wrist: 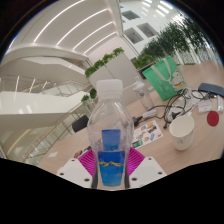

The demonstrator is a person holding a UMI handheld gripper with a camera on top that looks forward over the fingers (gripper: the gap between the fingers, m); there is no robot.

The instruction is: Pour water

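A clear plastic water bottle (108, 118) with a white cap and a blue label stands upright between my gripper's (111, 163) fingers. Both magenta pads (87, 160) press against its blue-labelled lower body, so the gripper is shut on the bottle, which is lifted above the table. A white cup (181, 133) sits on the table beyond the fingers to the right.
The table (160, 145) carries papers, cables and small items near the cup. A green bag (163, 72) and green plants (105, 60) stand farther back. A bright atrium with white balconies fills the left.
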